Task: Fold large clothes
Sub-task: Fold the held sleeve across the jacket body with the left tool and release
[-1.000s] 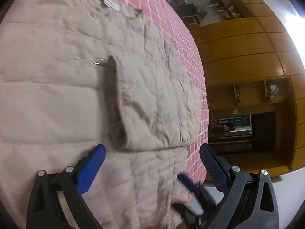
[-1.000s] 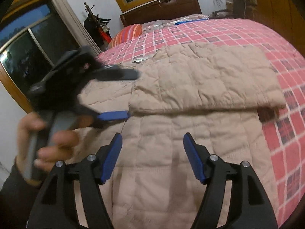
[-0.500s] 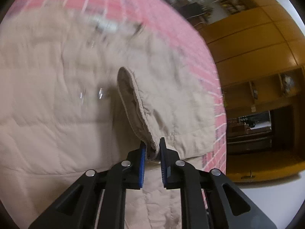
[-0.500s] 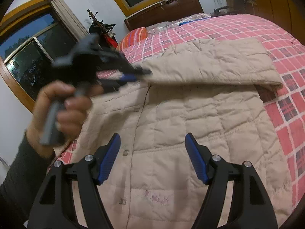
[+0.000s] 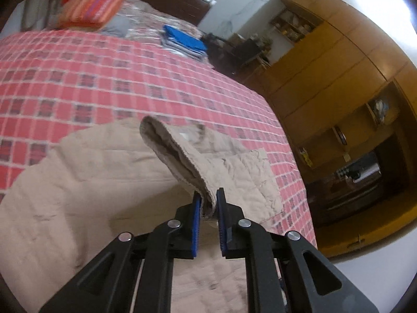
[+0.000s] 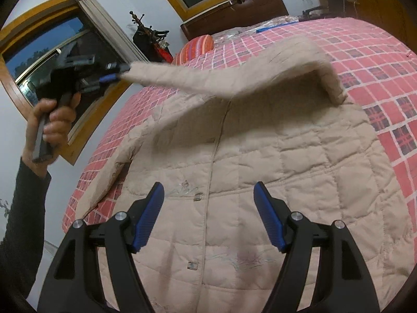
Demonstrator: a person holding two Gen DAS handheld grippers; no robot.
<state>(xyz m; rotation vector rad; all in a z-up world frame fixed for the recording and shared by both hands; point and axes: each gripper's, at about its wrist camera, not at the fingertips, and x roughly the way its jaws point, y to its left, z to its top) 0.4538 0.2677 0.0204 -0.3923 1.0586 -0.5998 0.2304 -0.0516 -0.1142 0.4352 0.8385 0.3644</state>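
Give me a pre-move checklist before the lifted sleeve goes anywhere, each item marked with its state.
1. Left gripper shut on the sleeve cuff: ok.
2. Sleeve lifted off the jacket body: ok.
3. Right gripper open, holding nothing, over the jacket front: ok.
4. Jacket body lying flat on the checked bedspread: ok.
5. Other sleeve spread out at the bed edge, not folded: not ok.
6. Grip depth on the cuff: cannot tell.

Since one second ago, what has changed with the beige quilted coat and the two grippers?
The left gripper closed on the cuff of the beige quilted coat's sleeve and lifted it up and away to the left, unfolding it off the coat. The right gripper stayed open above the coat body, which remains on the red checked bedspread.
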